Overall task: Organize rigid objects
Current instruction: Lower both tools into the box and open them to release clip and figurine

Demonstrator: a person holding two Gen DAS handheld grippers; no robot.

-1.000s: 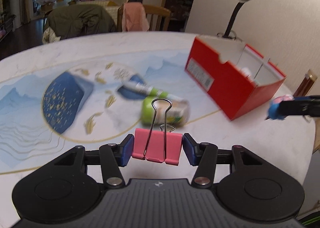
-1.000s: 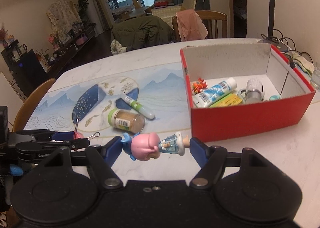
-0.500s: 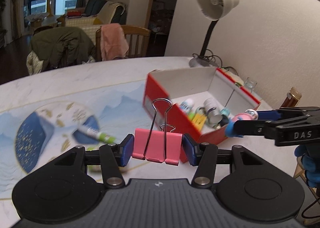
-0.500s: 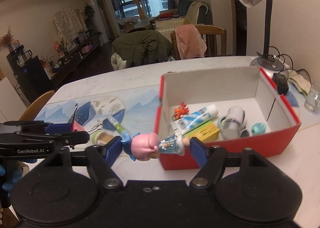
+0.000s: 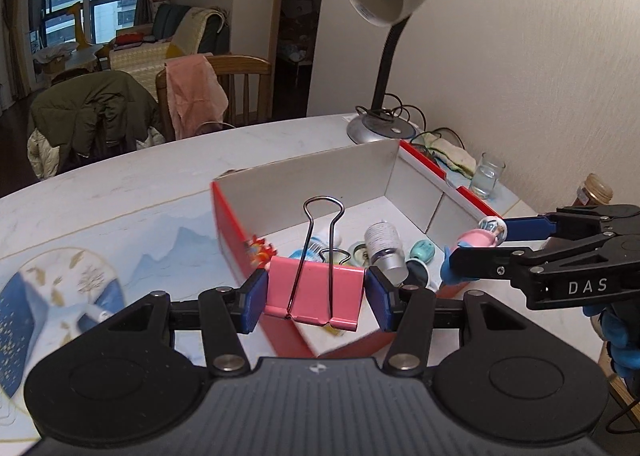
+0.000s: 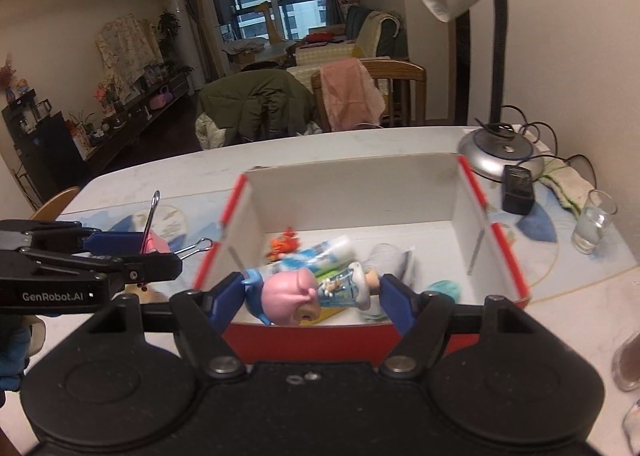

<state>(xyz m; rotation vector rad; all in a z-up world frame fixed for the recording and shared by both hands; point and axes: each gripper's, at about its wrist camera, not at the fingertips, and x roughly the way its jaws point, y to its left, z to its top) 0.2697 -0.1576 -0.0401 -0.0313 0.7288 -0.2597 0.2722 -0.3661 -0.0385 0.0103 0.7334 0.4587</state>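
My left gripper [image 5: 316, 296] is shut on a pink binder clip [image 5: 314, 292] and holds it above the near left corner of the red box [image 5: 240, 256]. My right gripper [image 6: 312, 292] is shut on a pink-haired toy figure [image 6: 308, 292] above the box's front wall [image 6: 320, 340]. In the left wrist view the right gripper [image 5: 476, 252] holds the figure [image 5: 482, 238] over the box's right side. In the right wrist view the left gripper [image 6: 156, 248] is left of the box. Inside the box lie a tube [image 6: 320, 252], a small bottle [image 5: 384, 244], an orange toy [image 6: 284, 242] and a teal piece [image 5: 422, 250].
A desk lamp [image 5: 380, 8] stands behind the box, with its base [image 6: 496, 154] and a black adapter [image 6: 518, 190] beside it. A glass [image 6: 592, 222] and a cloth [image 6: 564, 182] sit right of the box. A brown jar [image 5: 594, 192] is at the far right.
Both grippers have moved right and forward with their loads, from beside the box to above it. The jar and marker on the mat have dropped out of view.
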